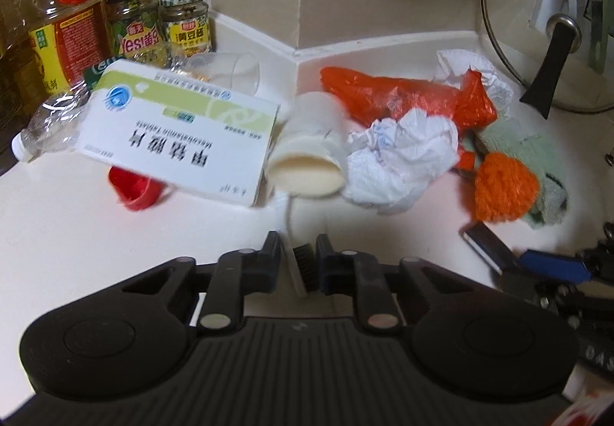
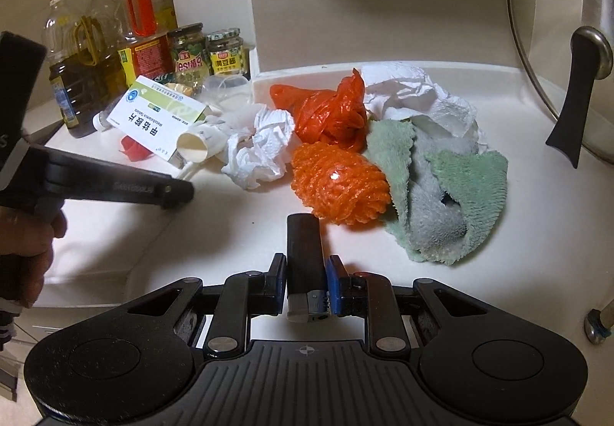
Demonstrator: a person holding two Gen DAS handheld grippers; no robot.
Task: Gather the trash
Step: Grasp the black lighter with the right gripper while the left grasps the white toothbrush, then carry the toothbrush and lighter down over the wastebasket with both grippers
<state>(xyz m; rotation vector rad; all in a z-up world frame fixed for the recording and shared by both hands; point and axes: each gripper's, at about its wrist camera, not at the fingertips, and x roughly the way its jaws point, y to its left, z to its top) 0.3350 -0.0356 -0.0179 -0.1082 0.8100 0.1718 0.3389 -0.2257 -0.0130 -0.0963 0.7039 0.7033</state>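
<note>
Worktop (image 2: 518, 195): pale, with the trash heaped toward its back corner and the front part bare.
Green cloth (image 2: 460, 188): lay at the right of the heap, touching an orange scrubber (image 2: 337, 184); probably not trash, so better left alone.
Medicine box (image 1: 176, 134): sat tilted at the left of the heap, leaning over a tipped paper cup (image 1: 307, 157).
Crumpled tissue (image 2: 261, 149): lay just beside the cup, with an orange bag (image 2: 326, 107) behind it.
Right tool (image 2: 306, 272): was clamped on a black lighter (image 2: 305, 253), held over the front of the worktop.
Left tool (image 1: 298, 253): jaws were narrow, apparently pinching a thin white strip (image 1: 288, 211) that ran up to the cup.
Doing it well: lift slowly and straight, since the strip may drag the cup and topple the box.
Left wrist view: alone showed the strip between the jaws.
Right wrist view: alone showed the lighter grip and a hand (image 2: 27, 257) on the left tool.
</note>
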